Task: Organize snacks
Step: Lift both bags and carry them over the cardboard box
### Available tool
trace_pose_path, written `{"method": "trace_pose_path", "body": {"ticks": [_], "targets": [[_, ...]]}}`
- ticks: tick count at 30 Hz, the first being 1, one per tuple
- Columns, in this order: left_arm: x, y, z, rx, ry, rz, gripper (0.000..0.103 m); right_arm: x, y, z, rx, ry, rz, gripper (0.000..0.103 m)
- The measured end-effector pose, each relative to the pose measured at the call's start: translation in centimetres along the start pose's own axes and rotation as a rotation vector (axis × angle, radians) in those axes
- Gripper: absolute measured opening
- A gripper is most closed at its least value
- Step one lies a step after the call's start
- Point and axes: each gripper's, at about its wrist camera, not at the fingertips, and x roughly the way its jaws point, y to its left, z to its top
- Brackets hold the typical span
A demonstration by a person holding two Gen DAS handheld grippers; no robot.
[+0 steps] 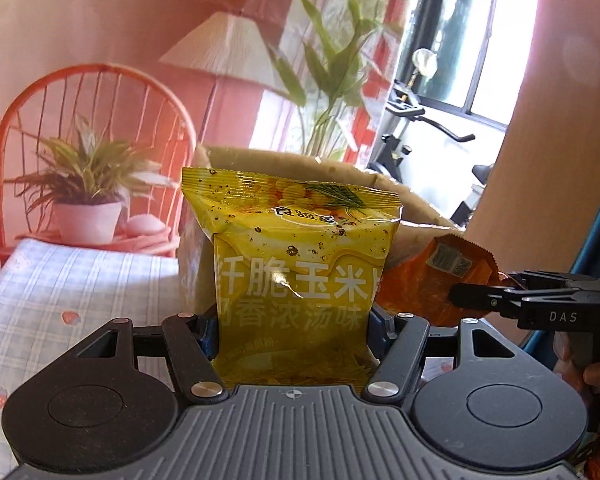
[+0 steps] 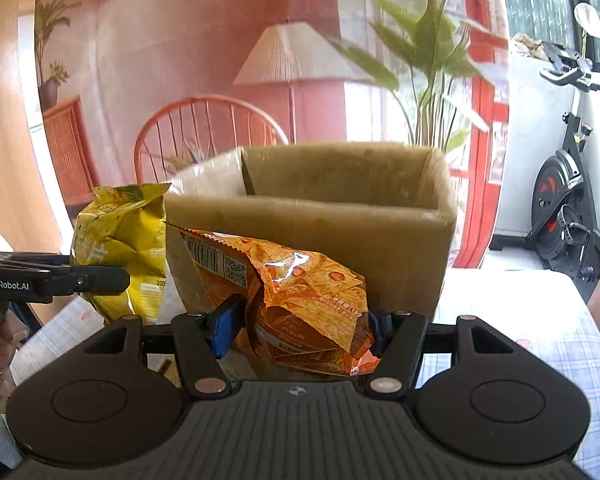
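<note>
The left gripper [image 1: 294, 320] pinches a yellow snack bag [image 1: 296, 252] upright in the air, just in front of an open tan storage box [image 2: 340, 224] on a checked tablecloth [image 2: 540, 320]. Beside it, the right gripper [image 2: 300, 326] clamps an orange snack bag [image 2: 300, 292] before the box's near wall.

The open top of the cardboard box [image 2: 340, 220] is unblocked, its near wall rising just behind the orange snack bag [image 2: 300, 304]. The yellow snack bag [image 1: 296, 264] crowds the box's left side. Checked tablecloth [image 2: 540, 320] right of the box lies bare.
</note>
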Motion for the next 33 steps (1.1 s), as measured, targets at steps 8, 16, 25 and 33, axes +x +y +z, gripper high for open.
{"method": "trace_pose_path", "body": {"ticks": [8, 16, 25, 33], "targets": [[-1.5, -0.6, 2.5, 0.021, -0.048, -0.014, 0.069, -2.1, 0.1, 2.0, 0.017, -0.074, 0.007, 0.063], [-2.2, -1.2, 5.8, 0.05, -0.087, -0.037, 0.069, -3.8, 0.6, 4.8, -0.011, -0.161, 0.024, 0.062], [-1.5, -1.6, 8.6, 0.052, -0.102, -0.057, 0.069, -3.8, 0.4, 7.8, 0.006, -0.235, 0.035, 0.062], [3.6, -0.8, 11.3, 0.043, -0.042, -0.029, 0.069, 0.9, -1.0, 10.0, -0.003, -0.214, -0.018, 0.062]]}}
